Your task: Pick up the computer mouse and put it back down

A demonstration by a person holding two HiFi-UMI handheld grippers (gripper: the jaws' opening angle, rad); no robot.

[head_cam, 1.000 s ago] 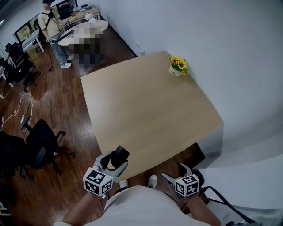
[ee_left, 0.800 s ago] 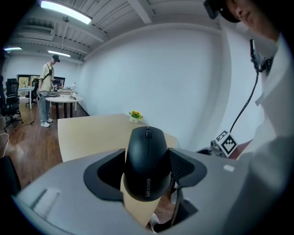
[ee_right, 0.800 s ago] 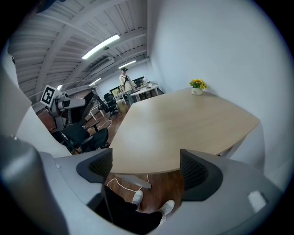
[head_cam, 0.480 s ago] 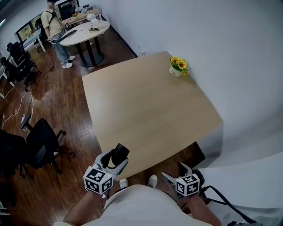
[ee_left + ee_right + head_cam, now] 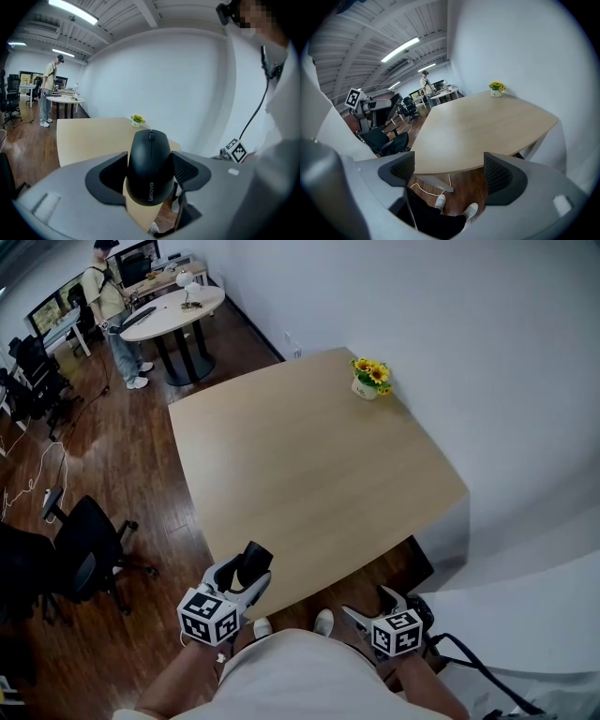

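A black computer mouse point(image 5: 149, 166) sits clamped between the jaws of my left gripper point(image 5: 150, 171), held off the table near its front edge. From the head view the same mouse point(image 5: 251, 564) pokes out of the left gripper point(image 5: 246, 576) just short of the light wooden table point(image 5: 309, 474). My right gripper point(image 5: 370, 607) hangs low at the front right, below the table edge. Its jaws stand apart in the right gripper view, right gripper point(image 5: 450, 174) with nothing between them, only floor and shoes behind.
A small pot of yellow flowers point(image 5: 367, 378) stands at the table's far right corner. A black office chair point(image 5: 89, 540) is on the wooden floor to the left. Further back a person point(image 5: 111, 301) stands by a round white table point(image 5: 173, 307). A white wall runs along the right.
The left gripper with the mouse has shifted very slightly; the head view has tilted a little. The right gripper has stayed put.
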